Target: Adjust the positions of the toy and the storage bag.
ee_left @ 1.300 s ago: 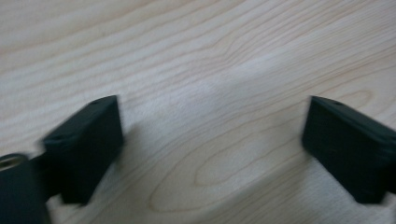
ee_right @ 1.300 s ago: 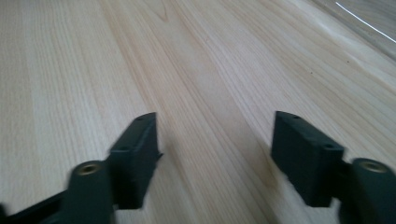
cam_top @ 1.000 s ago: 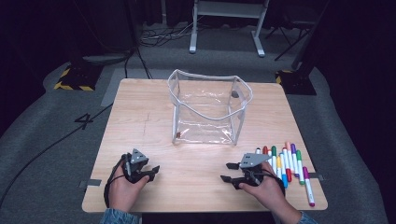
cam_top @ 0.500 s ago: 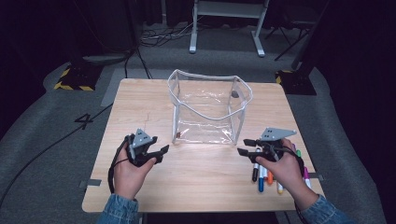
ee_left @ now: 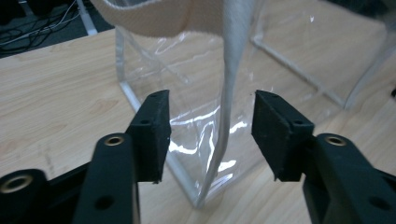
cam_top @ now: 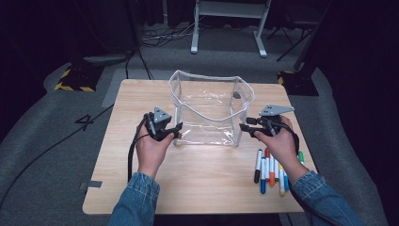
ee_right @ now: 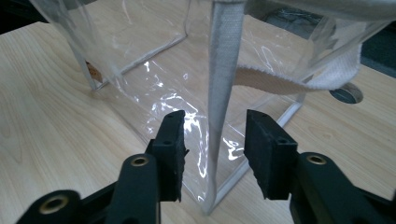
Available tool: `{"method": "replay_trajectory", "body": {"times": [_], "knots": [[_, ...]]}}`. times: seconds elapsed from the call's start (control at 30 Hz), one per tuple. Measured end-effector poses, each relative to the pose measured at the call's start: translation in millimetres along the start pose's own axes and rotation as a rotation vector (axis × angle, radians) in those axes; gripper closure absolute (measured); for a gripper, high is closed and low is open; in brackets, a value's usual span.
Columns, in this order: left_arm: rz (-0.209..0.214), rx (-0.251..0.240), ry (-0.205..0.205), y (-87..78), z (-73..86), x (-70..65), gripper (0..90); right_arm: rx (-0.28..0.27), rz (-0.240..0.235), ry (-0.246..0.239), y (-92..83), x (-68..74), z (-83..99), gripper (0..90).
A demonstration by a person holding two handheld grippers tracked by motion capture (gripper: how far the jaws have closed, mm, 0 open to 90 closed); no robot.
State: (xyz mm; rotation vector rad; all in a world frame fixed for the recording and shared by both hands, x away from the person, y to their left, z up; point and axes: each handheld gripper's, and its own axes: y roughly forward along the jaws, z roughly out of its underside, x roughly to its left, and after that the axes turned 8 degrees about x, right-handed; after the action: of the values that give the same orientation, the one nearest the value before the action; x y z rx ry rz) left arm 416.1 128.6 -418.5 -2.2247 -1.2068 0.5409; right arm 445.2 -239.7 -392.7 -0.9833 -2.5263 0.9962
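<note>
A clear plastic bag [cam_top: 209,113] with white trim stands open-topped in the middle of the wooden table [cam_top: 141,99]. My left gripper [cam_top: 178,130] is at its front left corner. In the left gripper view the white corner seam [ee_left: 228,93] hangs between the jaws of that gripper [ee_left: 211,100], with a gap on each side. My right gripper [cam_top: 243,127] is at the front right corner. There the corner seam [ee_right: 224,70] stands between the jaws of the right gripper [ee_right: 215,116], untouched. Both pairs of jaws have just been closing.
Several coloured markers [cam_top: 270,169] lie side by side at the table's front right, beside my right forearm. A round dark hole [ee_right: 348,93] sits in the tabletop behind the bag. Cables and a metal stand are on the dark floor beyond.
Both hands have risen from near the table's front edge and moved forward to the bag's front corners. Both pairs of jaws have narrowed around the corner seams.
</note>
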Motion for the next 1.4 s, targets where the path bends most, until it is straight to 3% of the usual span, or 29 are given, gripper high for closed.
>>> {"method": "replay_trajectory", "body": {"times": [0.03,0.07,0.1,0.13,0.23,0.4,0.47,0.6,0.83,1.0,1.07,1.23,1.4], "knots": [[0.014,0.024,0.003,0.8,-0.6,-1.7,79.9,0.004,-0.004,-0.004,2.5,-0.3,-0.9,69.3],[0.006,0.034,0.027,0.6,-0.1,-5.0,86.5,0.021,0.001,-0.034,4.0,0.5,-2.0,82.8],[0.006,0.034,0.027,0.6,-0.1,-5.0,87.1,0.025,0.005,-0.040,3.4,1.3,-2.1,85.9],[0.002,0.042,0.058,-2.6,1.4,-7.6,87.3,0.033,0.012,-0.049,1.7,3.0,-2.3,86.7],[0.007,0.047,0.067,-8.0,4.6,-8.4,87.4,0.037,0.016,-0.066,-2.6,7.0,-1.3,87.2],[0.040,0.051,0.113,-28.2,20.6,-14.2,87.3,0.027,-0.038,-0.075,-16.3,20.8,11.4,87.3],[0.061,0.056,0.138,-42.6,33.1,-22.5,87.2,0.027,-0.072,-0.088,-26.9,33.3,22.2,87.3],[0.077,0.063,0.155,-55.4,45.2,-34.1,87.2,0.028,-0.101,-0.112,-41.2,51.7,37.3,87.4],[0.120,0.071,0.214,-87.9,72.1,-59.6,87.1,0.019,-0.156,-0.118,-65.6,73.4,60.7,87.4],[0.142,0.073,0.229,-100.7,83.7,-70.5,87.0,0.006,-0.174,-0.118,-78.6,87.0,75.1,87.4],[0.158,0.076,0.246,-110.5,92.0,-80.2,86.9,-0.009,-0.184,-0.111,-83.8,91.9,81.5,87.4],[0.174,0.061,0.263,-121.8,103.1,-88.6,86.5,-0.054,-0.214,-0.086,-94.4,101.6,96.0,87.4],[0.192,0.049,0.284,-127.1,112.8,-99.7,86.6,-0.019,-0.216,-0.110,-103.9,112.7,103.1,87.5]]}}
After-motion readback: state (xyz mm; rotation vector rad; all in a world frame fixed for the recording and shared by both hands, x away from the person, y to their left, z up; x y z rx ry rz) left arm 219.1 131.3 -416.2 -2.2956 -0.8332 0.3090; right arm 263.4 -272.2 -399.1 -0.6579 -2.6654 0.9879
